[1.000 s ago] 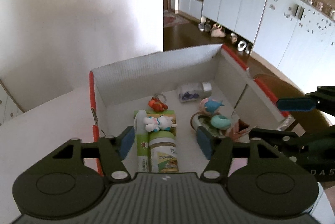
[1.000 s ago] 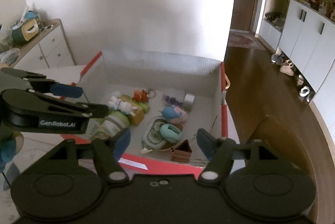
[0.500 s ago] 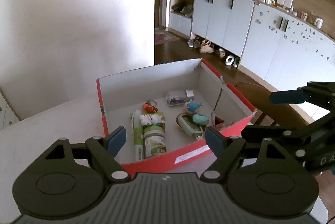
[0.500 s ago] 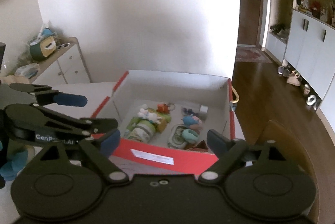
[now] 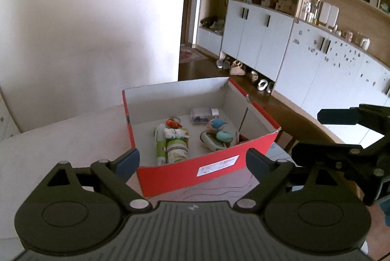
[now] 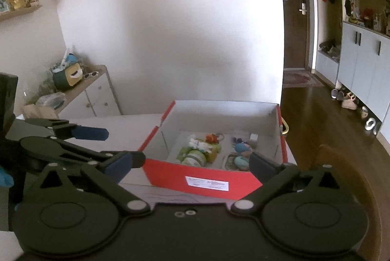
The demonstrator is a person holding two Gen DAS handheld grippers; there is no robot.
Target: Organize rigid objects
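A red cardboard box [image 5: 170,172] [image 6: 168,173] with white inner walls stands on the white table [image 5: 61,136]. Inside lie a green-labelled jar [image 5: 176,150] [image 6: 195,156], a white figurine [image 5: 174,133], a blue figure [image 5: 217,124] and a small clear case [image 5: 202,112]. My left gripper [image 5: 192,162] hovers short of the box's front wall, its jaws opening with nothing between them. My right gripper [image 6: 192,164] hovers beside it, jaws also opening and empty. Each gripper shows at the edge of the other's view: the right gripper [image 5: 326,134] and the left gripper [image 6: 109,146].
A wooden chair back [image 6: 341,158] stands right of the table. A low sideboard [image 6: 92,92] with clutter sits at the back left. Grey cabinets [image 5: 256,36] and shoes [image 5: 234,66] line the right wall, across a dark wood floor.
Both grippers have drawn back and up from over the box, so its red front wall now shows. Both pairs of jaws have spread wider. The items in the box have not moved.
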